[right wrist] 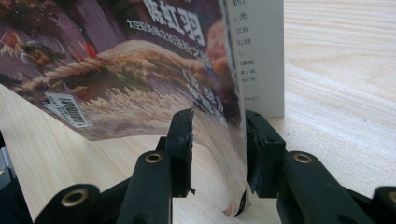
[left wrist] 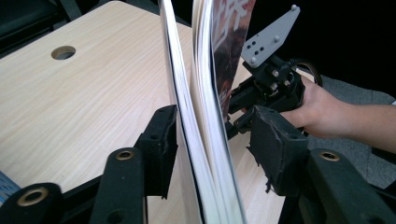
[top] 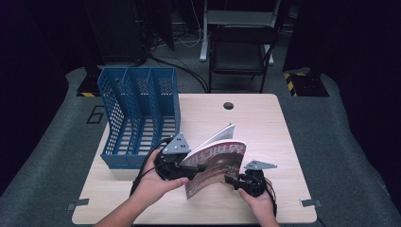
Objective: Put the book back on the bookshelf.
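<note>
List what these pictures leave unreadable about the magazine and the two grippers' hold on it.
- Magazine title: too small in the high view, cut off by the top edge in the right gripper view.
- Right gripper pads: cover bulges between them; contact unclear.
- Left gripper: blurred page edges hide whether both pads press.

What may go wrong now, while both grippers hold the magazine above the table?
1. In the left gripper view, one pad touches the magazine and the other stands off, so the left gripper may let it slip.
2. The pages fan apart in the high view; a loose cover could fold or tear.
3. The right gripper straddles only the lower edge, so the magazine may sag or twist before reaching the blue file rack.
</note>
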